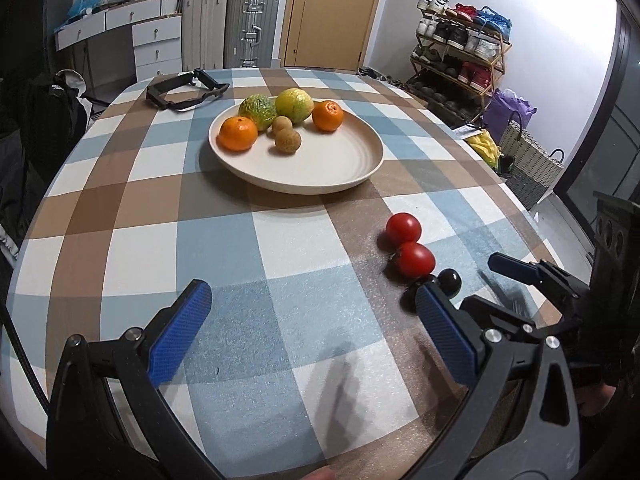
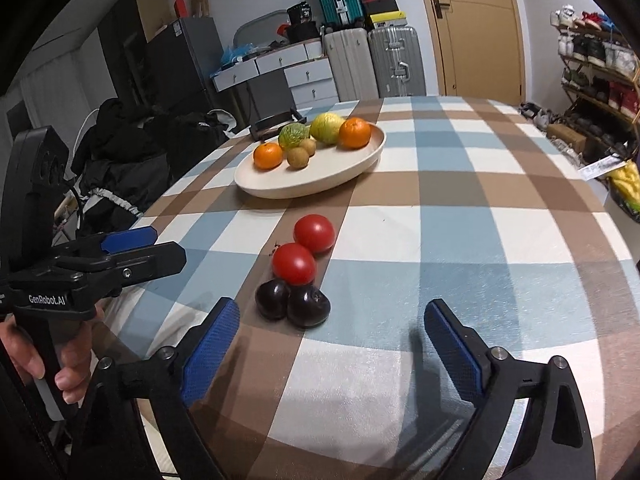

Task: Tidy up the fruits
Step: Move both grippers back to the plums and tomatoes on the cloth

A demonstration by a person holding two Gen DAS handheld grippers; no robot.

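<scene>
A cream plate (image 1: 352, 168) (image 2: 280, 188) on the checked table holds two oranges (image 1: 237, 133), two green-yellow citrus fruits (image 1: 294, 105) and two small brown fruits (image 1: 287, 141). Two red tomatoes (image 1: 404, 229) (image 2: 314, 233) and two dark plums (image 2: 308, 307) (image 1: 450, 279) lie on the cloth near the front. My left gripper (image 1: 312, 316) is open and empty above the cloth, left of the tomatoes. My right gripper (image 2: 332, 328) is open and empty, just behind the plums. The right gripper also shows in the left wrist view (image 1: 520, 272), and the left gripper in the right wrist view (image 2: 128, 240).
A black tray-like frame (image 1: 186, 90) lies at the table's far left edge. Beyond the table stand suitcases (image 1: 252, 28), a drawer unit, a door and a shoe rack (image 1: 460, 56). A basket and bags sit on the floor at the right.
</scene>
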